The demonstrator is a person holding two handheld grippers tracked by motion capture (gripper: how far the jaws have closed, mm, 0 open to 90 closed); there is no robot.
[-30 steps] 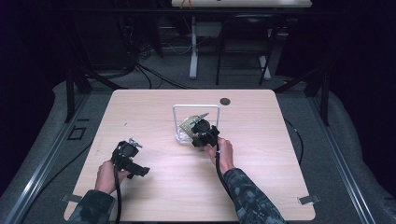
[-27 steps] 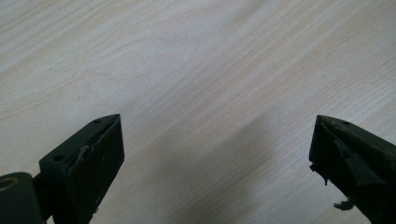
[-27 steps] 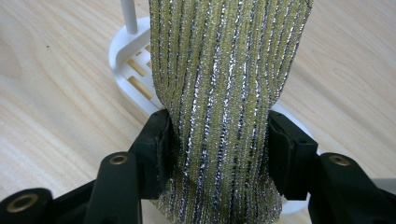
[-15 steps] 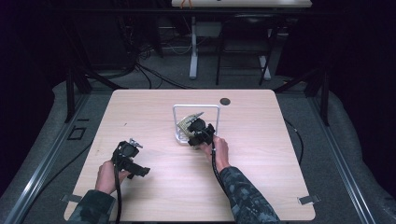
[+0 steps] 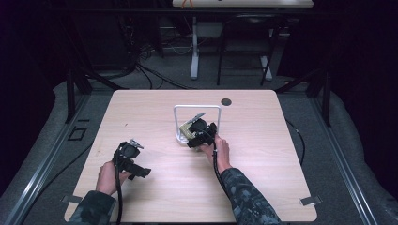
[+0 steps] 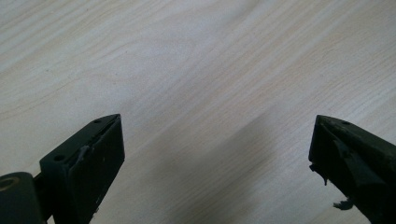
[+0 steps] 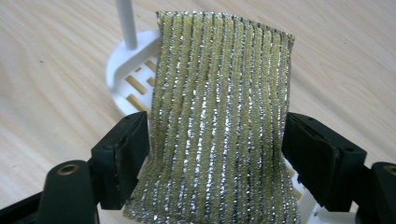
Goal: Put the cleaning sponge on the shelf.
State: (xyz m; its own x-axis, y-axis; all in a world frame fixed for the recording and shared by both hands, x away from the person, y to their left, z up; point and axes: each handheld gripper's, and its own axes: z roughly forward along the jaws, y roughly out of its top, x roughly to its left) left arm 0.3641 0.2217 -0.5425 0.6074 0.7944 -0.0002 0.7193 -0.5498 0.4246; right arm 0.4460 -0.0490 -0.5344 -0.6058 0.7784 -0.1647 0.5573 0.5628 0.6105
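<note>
A yellow sponge with silver threads [image 7: 219, 116] stands upright between the jaws of my right gripper [image 7: 217, 140], which is shut on its two sides. Just behind and under it is the slotted base of a white rack [image 7: 128, 79], with a thin white post rising from it. In the high view the right gripper [image 5: 199, 131] holds the sponge [image 5: 186, 132] low inside the rack's white frame [image 5: 197, 107] at mid table. My left gripper [image 5: 133, 164] hovers at the near left. Its jaws stand wide apart [image 6: 215, 154] over bare wood with nothing between them.
The pale wooden table [image 5: 263, 164] has a small dark round disc [image 5: 226, 101] near its far edge, behind the rack. Cables trail from both grippers toward the near edge. Dark floor, table legs and wires lie beyond the table.
My right gripper has shifted slightly left with the sponge, closer over the rack's base. The left gripper has stayed put.
</note>
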